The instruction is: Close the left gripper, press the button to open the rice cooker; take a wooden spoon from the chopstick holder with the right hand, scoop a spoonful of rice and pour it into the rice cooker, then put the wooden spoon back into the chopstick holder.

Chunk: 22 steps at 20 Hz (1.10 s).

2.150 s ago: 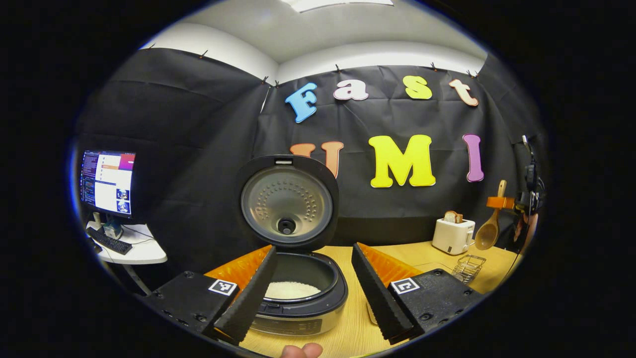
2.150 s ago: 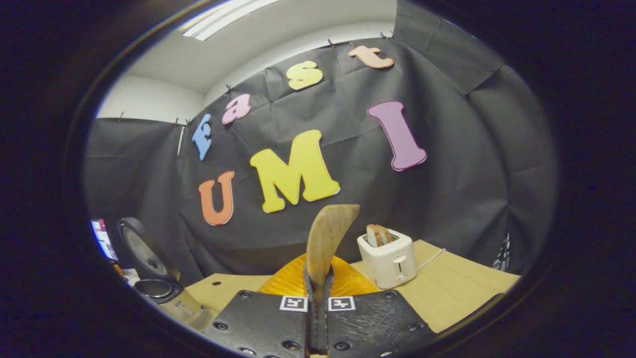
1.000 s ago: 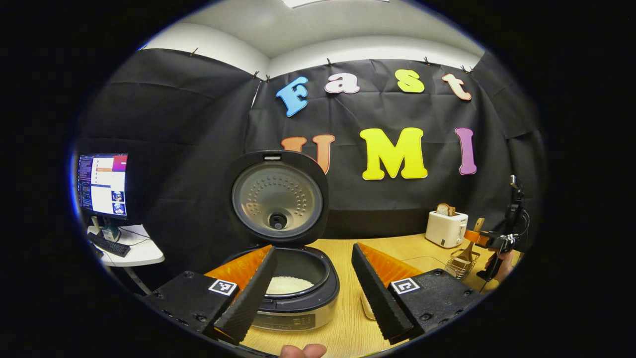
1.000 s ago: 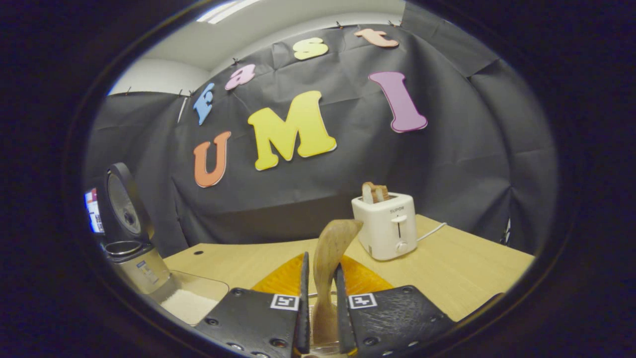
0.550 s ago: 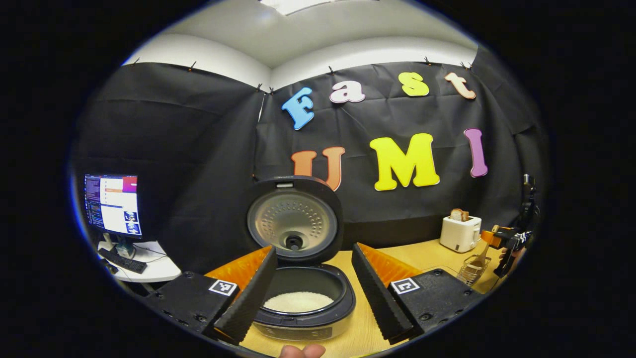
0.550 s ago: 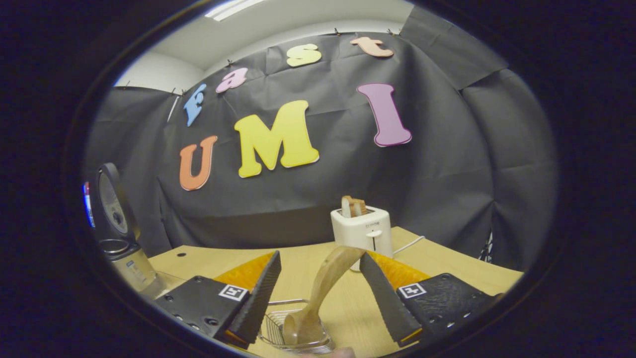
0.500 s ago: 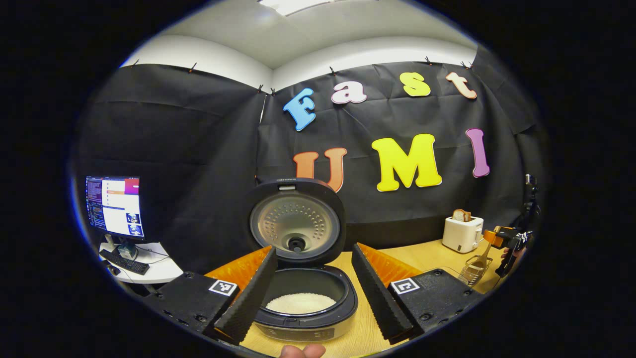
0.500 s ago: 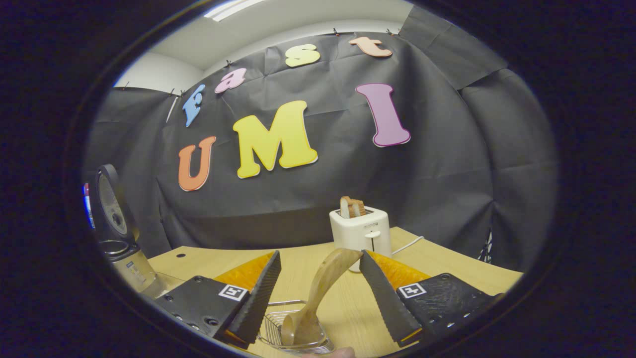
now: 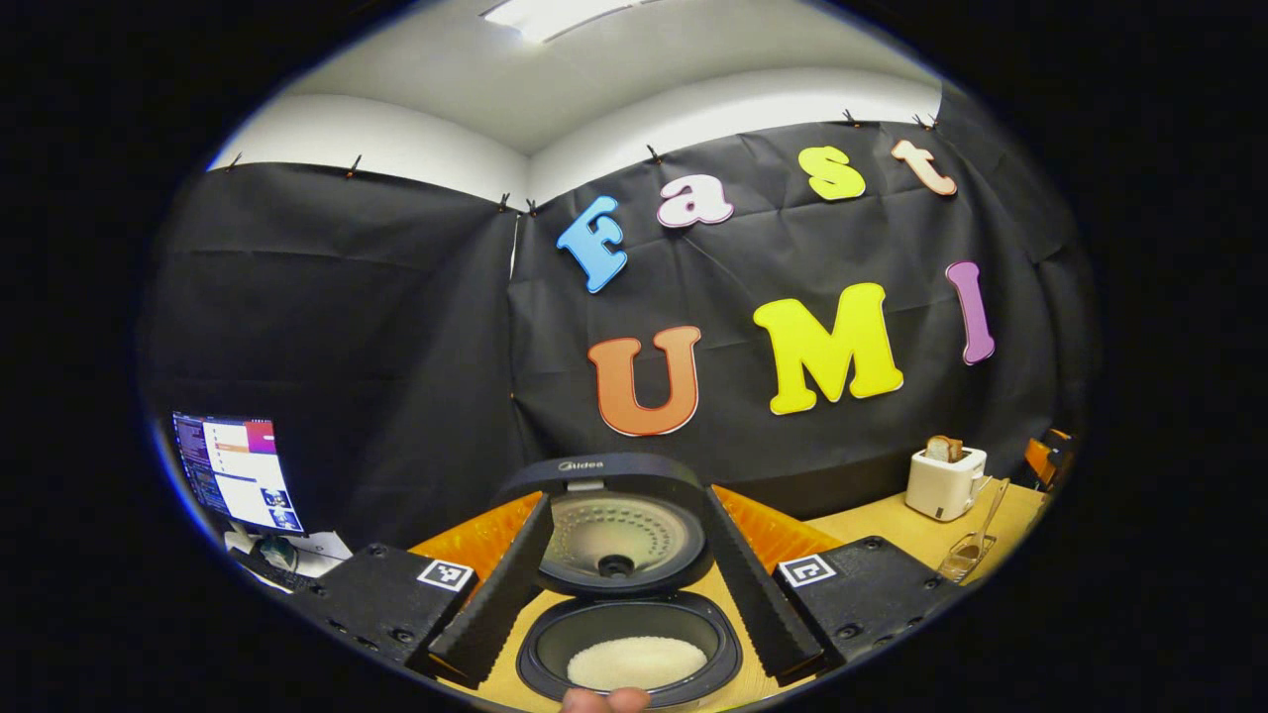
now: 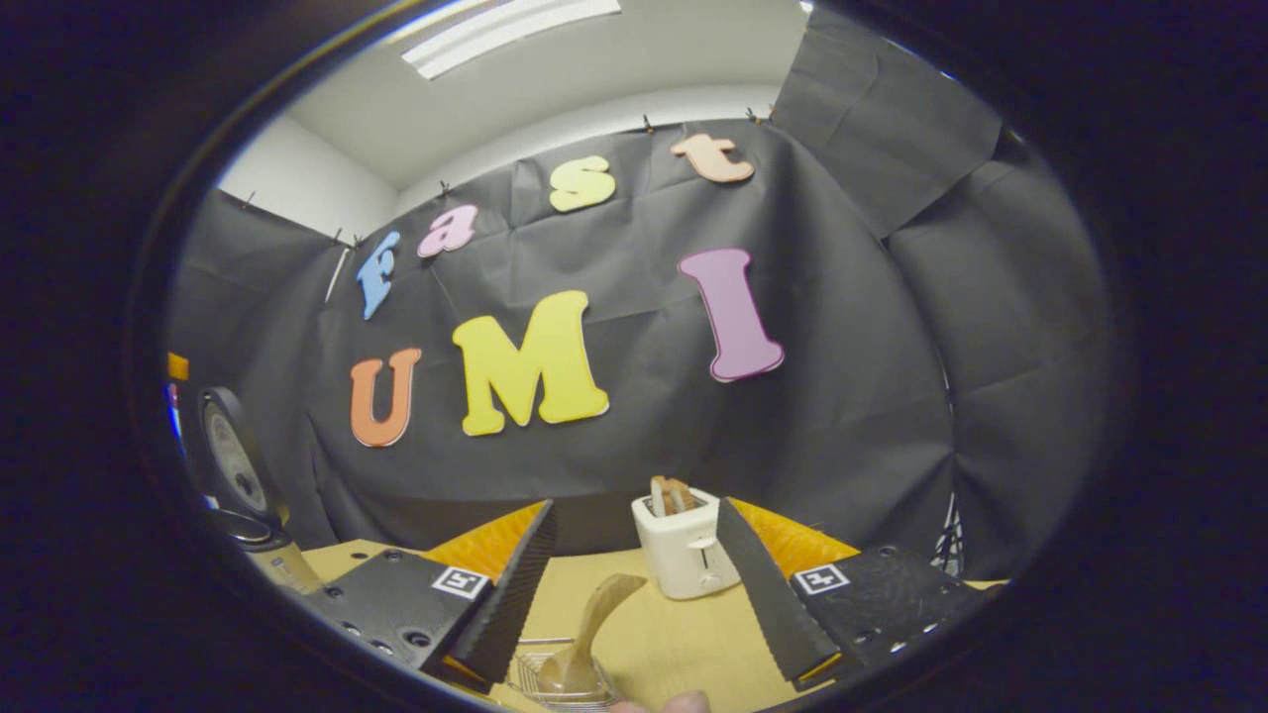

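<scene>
So the wooden spoon [image 10: 589, 624] is standing bowl-down in the wire chopstick holder [image 10: 555, 683] on the tabletop [image 10: 684, 644], handle leaning toward the toaster [image 10: 684, 555]. The right gripper [image 10: 634, 584] sits above it, fingers wide apart, touching nothing. The left gripper [image 9: 624, 584] has its fingers spread too, over the rice cooker [image 9: 629, 649], lid up, white rice [image 9: 634, 662] in the pot.
</scene>
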### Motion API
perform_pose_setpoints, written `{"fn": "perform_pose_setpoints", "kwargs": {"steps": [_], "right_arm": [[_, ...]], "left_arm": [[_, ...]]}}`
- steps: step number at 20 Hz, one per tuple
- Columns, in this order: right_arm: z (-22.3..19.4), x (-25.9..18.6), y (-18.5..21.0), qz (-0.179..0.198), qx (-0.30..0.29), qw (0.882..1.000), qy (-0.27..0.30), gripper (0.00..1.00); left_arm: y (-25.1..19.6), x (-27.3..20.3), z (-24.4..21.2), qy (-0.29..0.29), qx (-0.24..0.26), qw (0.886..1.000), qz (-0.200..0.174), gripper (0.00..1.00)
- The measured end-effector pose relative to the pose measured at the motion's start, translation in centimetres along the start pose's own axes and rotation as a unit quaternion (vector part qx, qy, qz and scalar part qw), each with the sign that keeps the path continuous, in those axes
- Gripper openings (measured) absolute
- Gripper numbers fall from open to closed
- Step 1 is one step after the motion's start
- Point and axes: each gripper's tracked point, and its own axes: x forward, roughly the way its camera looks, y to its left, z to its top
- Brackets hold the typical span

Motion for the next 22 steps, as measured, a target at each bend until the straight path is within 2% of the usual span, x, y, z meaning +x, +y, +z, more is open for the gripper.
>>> {"fn": "perform_pose_setpoints", "kwargs": {"steps": [1, 2, 5, 6, 7, 11, 14, 16, 17, 18, 22], "right_arm": [[0.6, -1.0, -0.3, 0.002, -0.002, 1.0, -0.008, 0.91], [0.9, -1.9, -0.4, 0.006, -0.005, 1.0, -0.014, 0.95], [1.0, -4.0, -1.2, 0.01, -0.025, 0.999, -0.02, 0.95], [1.1, -4.7, -1.5, 0.01, -0.03, 0.999, -0.022, 1.0], [1.1, -5.2, -1.8, 0.01, -0.033, 0.999, -0.022, 0.95], [0.2, -8.1, -0.8, 0.035, -0.021, 0.999, -0.007, 0.95], [-0.6, -9.4, 0.1, 0.052, -0.013, 0.999, 0.001, 0.95], [-1.3, -9.9, 0.9, 0.064, -0.004, 0.998, 0.01, 0.95], [-1.7, -9.9, 1.2, 0.067, -0.001, 0.998, 0.017, 0.91], [-1.8, -9.9, 1.3, 0.07, 0.001, 0.997, 0.02, 0.95], [-1.1, -10.5, 2.3, 0.078, 0.014, 0.997, 0.014, 0.95]], "left_arm": [[0.2, 1.0, 0.6, 0.006, -0.006, 1.0, -0.001, 0.95], [0.5, 2.2, 1.2, 0.012, -0.015, 1.0, -0.003, 0.95], [1.7, 5.6, 2.0, 0.041, -0.017, 0.999, -0.002, 0.96], [2.1, 6.6, 2.1, 0.055, -0.01, 0.998, 0.001, 0.96], [2.5, 7.7, 2.3, 0.066, -0.006, 0.998, 0.001, 0.96], [3.4, 11.0, 2.4, 0.116, -0.035, 0.993, -0.012, 0.95], [3.9, 12.9, 0.5, 0.173, -0.025, 0.985, -0.015, 0.96], [3.8, 13.7, -1.0, 0.211, -0.038, 0.976, -0.021, 0.96], [3.8, 14.1, -1.5, 0.225, -0.041, 0.973, -0.023, 0.96], [3.9, 14.3, -1.8, 0.237, -0.041, 0.97, -0.022, 0.96], [3.9, 14.7, -4.4, 0.286, -0.038, 0.957, -0.024, 0.96]]}}
